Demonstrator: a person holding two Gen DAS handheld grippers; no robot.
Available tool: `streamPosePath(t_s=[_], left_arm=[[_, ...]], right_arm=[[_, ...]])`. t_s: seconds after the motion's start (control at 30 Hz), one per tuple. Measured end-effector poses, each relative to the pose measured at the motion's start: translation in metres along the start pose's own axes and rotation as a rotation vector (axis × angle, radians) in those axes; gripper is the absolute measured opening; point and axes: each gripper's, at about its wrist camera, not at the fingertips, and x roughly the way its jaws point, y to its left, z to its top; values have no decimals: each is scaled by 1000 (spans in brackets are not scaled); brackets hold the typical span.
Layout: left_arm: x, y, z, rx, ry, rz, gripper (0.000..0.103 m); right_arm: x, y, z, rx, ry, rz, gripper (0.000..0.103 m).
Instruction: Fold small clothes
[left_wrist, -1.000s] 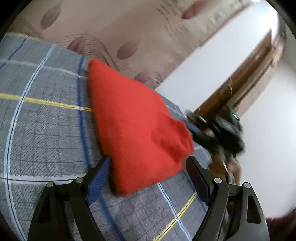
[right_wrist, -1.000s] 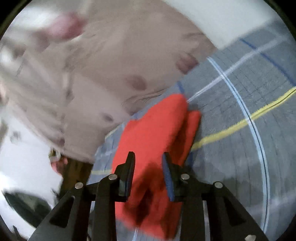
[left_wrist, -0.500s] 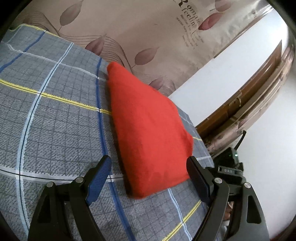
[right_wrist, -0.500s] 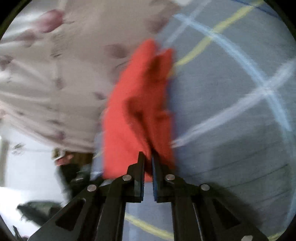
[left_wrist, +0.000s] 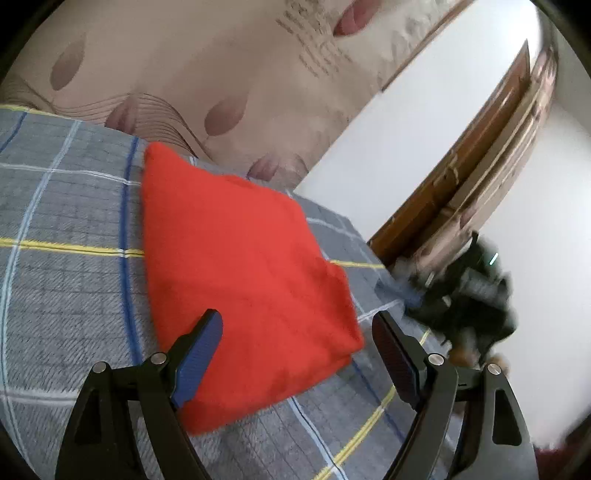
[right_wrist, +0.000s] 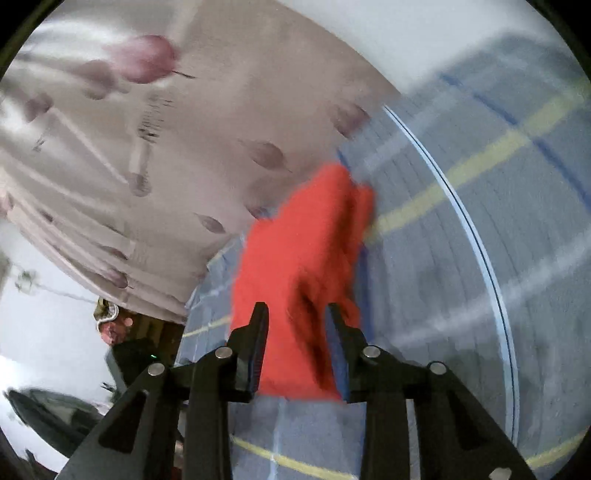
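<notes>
Left wrist view shows red cloth (left_wrist: 240, 280) folded flat; right blurs it; both jaws open, empty.

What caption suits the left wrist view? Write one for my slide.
Open left tool poised over a folded red garment on a plaid blanket.

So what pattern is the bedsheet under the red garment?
Grey plaid bedsheet with blue, white and yellow lines, clearest in the left wrist view.

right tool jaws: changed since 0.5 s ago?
Yes. The right tool was shut on the red cloth; now its jaws stand open around it over the plaid bedsheet.
</notes>
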Motion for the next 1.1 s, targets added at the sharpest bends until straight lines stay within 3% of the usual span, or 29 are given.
streamPosePath(t_s=[0.13, 0.2, 0.33, 0.37, 0.47, 0.57, 0.6, 0.7, 0.8, 0.97, 1.07, 1.1], left_arm=[[5, 4, -3, -2, 23, -4, 83], [4, 4, -6, 10, 33, 7, 83], [-1, 4, -14, 67, 65, 14, 83], [-1, 5, -15, 63, 74, 7, 83], [-3, 12, -17, 34, 87, -20, 83], [-6, 16, -18, 12, 78, -40, 83], [-7, 18, -18, 3, 74, -47, 83], [-9, 24, -21, -27, 69, -66, 83], [-10, 27, -22, -42, 68, -72, 83], [-10, 26, -22, -33, 76, -51, 83], [-9, 27, -21, -44, 77, -61, 83], [-10, 27, -21, -52, 73, -67, 83]], right_arm=[[32, 49, 27, -160, 21, -4, 30], [60, 56, 34, -215, 57, -61, 25], [87, 10, 18, -122, 138, -161, 14], [86, 1, 9, -108, 146, -160, 5], [80, -8, -5, -77, 158, -127, 2], [79, 0, 1, -116, 182, -148, 5], [75, 6, 8, -131, 164, -140, 12], [71, 30, 33, -200, 88, -149, 15], [87, 40, 62, -245, 70, -183, 19], [147, 3, 85, -198, 174, -280, 16], [136, -9, 90, -126, 125, -244, 16], [128, -9, 89, -114, 105, -234, 20]])
